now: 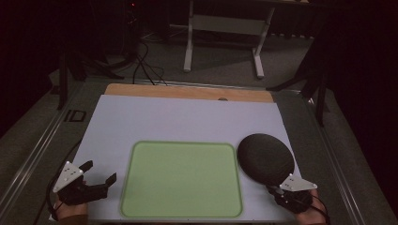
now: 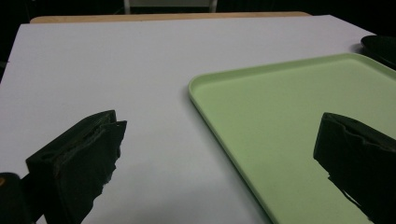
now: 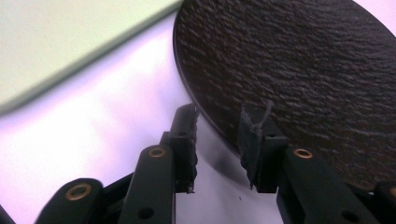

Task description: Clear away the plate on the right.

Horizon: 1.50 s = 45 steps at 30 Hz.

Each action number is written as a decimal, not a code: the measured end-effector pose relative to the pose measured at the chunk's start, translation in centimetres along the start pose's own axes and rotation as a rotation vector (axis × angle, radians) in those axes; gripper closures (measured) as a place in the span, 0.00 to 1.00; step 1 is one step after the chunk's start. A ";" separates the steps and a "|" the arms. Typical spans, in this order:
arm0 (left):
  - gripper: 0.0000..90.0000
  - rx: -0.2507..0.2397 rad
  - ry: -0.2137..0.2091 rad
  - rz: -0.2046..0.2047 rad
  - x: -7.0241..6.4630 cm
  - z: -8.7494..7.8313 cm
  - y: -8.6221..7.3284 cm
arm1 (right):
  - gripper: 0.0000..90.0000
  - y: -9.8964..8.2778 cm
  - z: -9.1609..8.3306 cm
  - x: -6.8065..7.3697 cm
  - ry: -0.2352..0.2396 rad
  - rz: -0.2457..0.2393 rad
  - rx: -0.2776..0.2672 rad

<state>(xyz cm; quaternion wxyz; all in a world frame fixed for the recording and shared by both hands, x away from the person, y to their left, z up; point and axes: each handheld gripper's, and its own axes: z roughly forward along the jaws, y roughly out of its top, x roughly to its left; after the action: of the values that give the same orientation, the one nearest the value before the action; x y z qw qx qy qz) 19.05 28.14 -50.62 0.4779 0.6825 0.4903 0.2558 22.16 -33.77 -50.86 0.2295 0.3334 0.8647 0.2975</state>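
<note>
Jaws of the left gripper (image 1: pixel 99 172) stand wide apart, empty, over the near-left part of the white sheet (image 1: pixel 187 117) that covers the worktop; in the left gripper view one jaw hangs over the bare sheet and the other over the near corner of the green tray (image 2: pixel 280 121). Jaws of the right gripper (image 3: pixel 217 144) are narrowed on either side of the near rim of the dark round plate (image 3: pixel 289 65), one under the edge and one over its rough, slate-like top; whether they actually pinch the rim I cannot tell, as a small gap shows between them

From the high view, the pale green tray (image 1: pixel 183 180), a shallow rectangle with rounded corners, lies flat in the near middle of the sheet, with nothing on it. The plate (image 1: pixel 265 157) sits just beside the tray's right edge, its near rim at the right gripper (image 1: pixel 278 190). A strip of bare wood (image 1: pixel 187 91) shows along the far edge of the worktop, and beyond it the floor carries a white frame (image 1: pixel 225 23) and some black cables (image 1: pixel 145 65)
</note>
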 end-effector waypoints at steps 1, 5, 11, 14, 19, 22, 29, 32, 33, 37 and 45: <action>0.01 0.002 0.000 0.003 0.0 0.0 0.0 | 0.75 -0.2 0.0 0.0 -0.001 -0.011 0.005; 0.01 0.004 -0.003 0.002 0.0 0.1 0.0 | 0.73 -0.3 0.0 -0.1 -0.022 -0.034 0.016; 0.01 0.004 -0.001 0.001 0.0 0.1 0.0 | 0.69 -0.1 0.2 -0.1 -0.057 -0.090 0.054; 0.01 0.003 -0.001 -0.002 0.0 0.1 0.0 | 0.66 0.1 0.4 0.1 -0.066 -0.127 0.075; 0.01 0.003 0.000 -0.005 0.0 0.1 -0.1 | 0.66 0.4 1.0 0.5 -0.107 -0.196 0.115; 0.01 0.001 -0.003 -0.010 0.1 0.1 -0.1 | 0.66 0.5 1.3 0.7 -0.131 -0.244 0.137; 0.01 -0.004 -0.008 -0.024 0.2 0.0 -0.1 | 0.73 0.7 2.3 1.7 -0.229 -0.411 0.182; 0.01 -0.008 -0.010 -0.031 0.2 0.0 -0.2 | 0.75 0.6 2.5 2.2 -0.273 -0.478 0.200; 0.01 -0.008 -0.011 -0.032 0.3 0.1 -0.2 | 0.75 0.5 2.6 2.3 -0.284 -0.493 0.202; 0.01 -0.005 -0.006 -0.035 0.3 0.1 -0.2 | 0.76 0.3 3.2 2.7 -0.341 -0.563 0.219; 0.01 -0.007 -0.009 -0.040 0.3 0.1 -0.2 | 0.81 0.0 4.1 3.4 -0.407 -0.724 0.236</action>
<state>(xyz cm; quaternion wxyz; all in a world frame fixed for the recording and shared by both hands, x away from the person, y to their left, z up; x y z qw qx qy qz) 19.14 28.39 -50.83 0.4873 0.6721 0.5009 0.2449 22.31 -29.85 -54.45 0.4451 0.0846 0.8911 0.0251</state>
